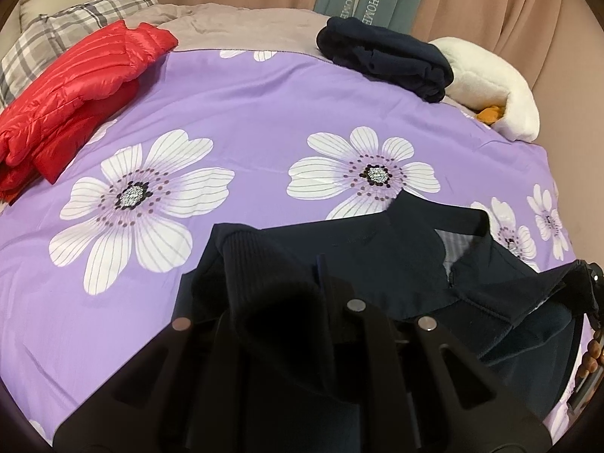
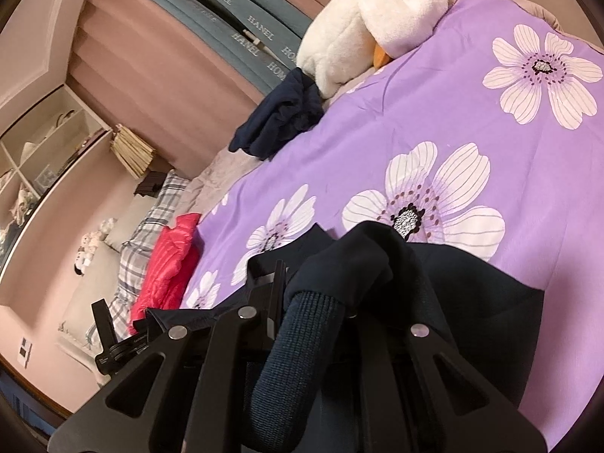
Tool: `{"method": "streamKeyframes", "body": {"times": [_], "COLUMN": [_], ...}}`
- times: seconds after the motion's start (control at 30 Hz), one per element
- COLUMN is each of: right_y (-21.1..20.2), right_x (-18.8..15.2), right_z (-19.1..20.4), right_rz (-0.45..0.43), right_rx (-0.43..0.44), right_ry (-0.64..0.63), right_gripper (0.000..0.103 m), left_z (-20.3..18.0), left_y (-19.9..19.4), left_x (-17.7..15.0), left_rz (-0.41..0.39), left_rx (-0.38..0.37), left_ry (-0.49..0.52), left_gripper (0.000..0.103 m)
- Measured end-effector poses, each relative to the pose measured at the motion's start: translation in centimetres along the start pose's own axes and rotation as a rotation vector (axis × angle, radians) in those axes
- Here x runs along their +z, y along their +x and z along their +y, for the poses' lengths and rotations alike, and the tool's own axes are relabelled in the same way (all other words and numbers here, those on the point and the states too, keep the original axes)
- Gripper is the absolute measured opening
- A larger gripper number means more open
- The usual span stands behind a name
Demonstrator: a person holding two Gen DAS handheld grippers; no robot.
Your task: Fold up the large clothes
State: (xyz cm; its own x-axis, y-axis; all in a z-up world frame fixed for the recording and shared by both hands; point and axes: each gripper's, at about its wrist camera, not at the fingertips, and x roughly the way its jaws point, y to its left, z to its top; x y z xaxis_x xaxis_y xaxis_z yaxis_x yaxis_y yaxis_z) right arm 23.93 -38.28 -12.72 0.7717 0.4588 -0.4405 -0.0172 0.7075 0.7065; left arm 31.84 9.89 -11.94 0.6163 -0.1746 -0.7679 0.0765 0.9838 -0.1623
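Note:
A dark navy jacket (image 1: 377, 260) lies at the near edge of the purple flowered bedspread (image 1: 264, 105). My left gripper (image 1: 298, 287) is shut on the jacket's ribbed cuff (image 1: 256, 264), which drapes over its fingers. My right gripper (image 2: 321, 283) is shut on the other ribbed cuff (image 2: 302, 336) of the jacket (image 2: 472, 294), held above the bedspread (image 2: 434, 105). The right gripper also shows at the right edge of the left wrist view (image 1: 589, 283); the left gripper shows at the lower left of the right wrist view (image 2: 113, 339).
A folded red puffer jacket (image 1: 71, 87) lies at the far left, by plaid pillows (image 1: 56, 30). A folded navy garment (image 1: 385, 56) and a white plush toy (image 1: 490, 83) sit at the far right. Curtains hang behind the bed.

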Motion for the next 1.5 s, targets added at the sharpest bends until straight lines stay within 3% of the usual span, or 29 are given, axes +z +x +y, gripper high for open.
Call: {"method": "streamKeyframes", "body": {"times": [0.7,1.5], "right_y": [5.7,7.2], "right_x": [1.3,0.9], "right_z": [-2.5,-4.3], "right_rz": [0.063,0.119], "right_rx": [-0.111,-0.166], "right_ry": [0.032,0.069], "right_gripper": [0.012,0.012], "left_z": [-0.3,-0.4], "left_y": [6.8,9.1], "left_x": [0.9,0.8], "left_rz": [0.072,0.100], "left_rx": [0.085,0.101], "left_ry": [0.026,0.041], "left_gripper": [0.014,0.017]}}
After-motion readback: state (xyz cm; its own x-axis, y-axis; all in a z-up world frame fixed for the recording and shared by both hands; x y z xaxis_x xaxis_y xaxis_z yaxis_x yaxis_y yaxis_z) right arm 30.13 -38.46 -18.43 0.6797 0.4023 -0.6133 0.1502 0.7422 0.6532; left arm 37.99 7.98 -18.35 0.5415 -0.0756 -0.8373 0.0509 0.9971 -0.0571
